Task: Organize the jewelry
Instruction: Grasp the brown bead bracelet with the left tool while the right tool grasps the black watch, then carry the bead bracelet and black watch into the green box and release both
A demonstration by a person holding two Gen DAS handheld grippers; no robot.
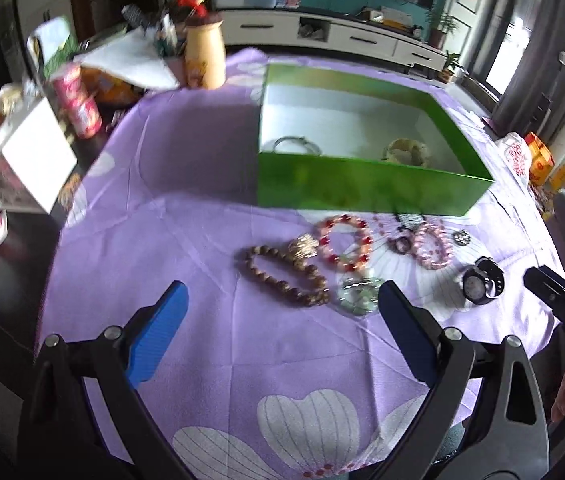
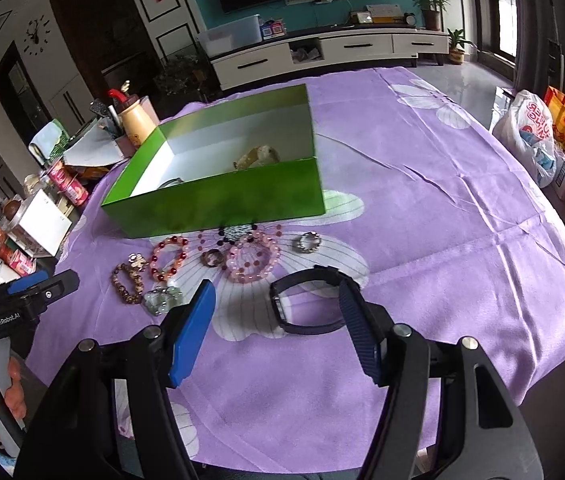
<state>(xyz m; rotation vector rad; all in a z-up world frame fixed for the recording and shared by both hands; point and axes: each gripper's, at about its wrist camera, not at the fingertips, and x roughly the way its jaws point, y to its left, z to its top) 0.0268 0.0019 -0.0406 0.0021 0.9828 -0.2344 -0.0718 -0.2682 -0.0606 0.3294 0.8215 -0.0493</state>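
1. Right gripper (image 2: 278, 308) — jaws apart, blue pads on either side of the black wristwatch (image 2: 306, 304). The far pad appears to sit at the strap; the near pad stands clear of it, so no grip yet. The watch lies on the purple floral tablecloth (image 2: 462, 240), near the table's near edge.

2. Left gripper (image 1: 282, 300) — jaws wide apart, nothing between them. It hangs over the cloth just short of the brown wooden-bead bracelet (image 1: 282, 276) and the pale green bracelet (image 1: 358, 294).

3. Loose pieces, in a row on the cloth just in front of the box's near wall: red-and-pink bead bracelet (image 1: 344, 242), small gold piece (image 1: 302, 246) touching the brown beads, pink bead bracelet (image 1: 434, 246), a ring-like piece (image 2: 212, 258), a small silver ring (image 2: 308, 242). A dark-and-white item lies against the box wall; too blurred to name.

4. Green box (image 1: 362, 188) — open, white inside, mid-table. It holds a silver bangle (image 1: 296, 144) toward its left end and a cream-coloured bangle (image 1: 408, 150) toward its right.

5. Progress, judged: two pieces boxed, about eight outside — early in the task. The watch looks to be the next item; it needs the pads brought together on the strap, a lift, and carrying over the box wall.
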